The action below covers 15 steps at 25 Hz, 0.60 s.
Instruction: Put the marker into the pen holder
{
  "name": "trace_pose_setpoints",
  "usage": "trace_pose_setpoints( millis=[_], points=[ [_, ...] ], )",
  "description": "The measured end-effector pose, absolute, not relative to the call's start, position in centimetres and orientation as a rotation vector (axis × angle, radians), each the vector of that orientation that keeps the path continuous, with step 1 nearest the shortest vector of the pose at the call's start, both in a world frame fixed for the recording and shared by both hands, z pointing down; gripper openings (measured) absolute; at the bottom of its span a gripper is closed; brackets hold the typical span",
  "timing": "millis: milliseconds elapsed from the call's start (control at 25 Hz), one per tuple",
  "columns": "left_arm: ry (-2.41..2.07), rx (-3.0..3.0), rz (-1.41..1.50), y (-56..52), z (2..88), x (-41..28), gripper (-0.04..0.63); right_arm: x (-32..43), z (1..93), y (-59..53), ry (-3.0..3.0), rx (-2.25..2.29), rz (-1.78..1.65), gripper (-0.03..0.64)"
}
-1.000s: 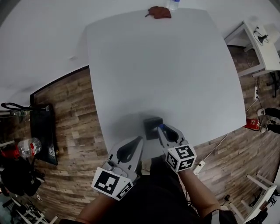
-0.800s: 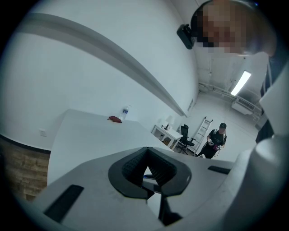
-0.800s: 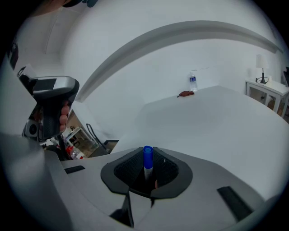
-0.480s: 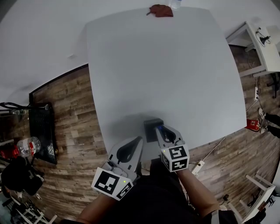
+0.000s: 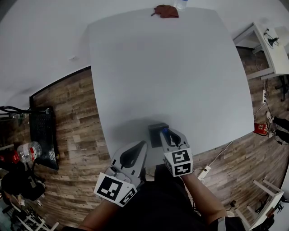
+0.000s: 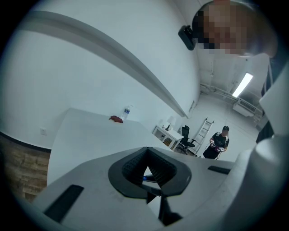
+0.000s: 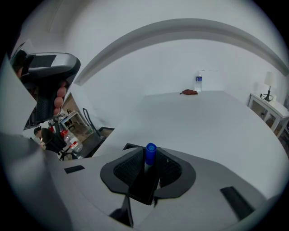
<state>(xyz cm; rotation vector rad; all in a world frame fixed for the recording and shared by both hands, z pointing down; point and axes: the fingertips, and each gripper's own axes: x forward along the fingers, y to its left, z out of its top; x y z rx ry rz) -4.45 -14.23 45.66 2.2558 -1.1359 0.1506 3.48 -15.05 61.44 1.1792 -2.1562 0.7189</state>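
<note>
The dark square pen holder stands near the front edge of the white table. My right gripper is right beside it, shut on the marker, whose blue cap points up. In the right gripper view the marker stands between the jaws directly over the dark pen holder; I cannot tell how deep its tip sits. My left gripper hangs at the table's front edge, left of the holder, shut and holding nothing. In the left gripper view its pads meet at the tips.
A red object and a water bottle sit at the table's far edge. A white side table stands at the right. On the wooden floor to the left are a black crate and a bottle. A person stands far off.
My right gripper has shifted a little left with the marker, closer over the pen holder, and turned slightly. The left gripper has stayed in place.
</note>
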Motion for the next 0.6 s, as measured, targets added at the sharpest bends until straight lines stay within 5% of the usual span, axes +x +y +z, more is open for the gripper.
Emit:
trace_pose_setpoints(
  millis=[600],
  points=[
    [-1.105,2.317,0.133,-14.3,44.3,-3.7,0.006,4.6,57.7,-16.1,-2.2,1.254,0.659,0.092]
  ],
)
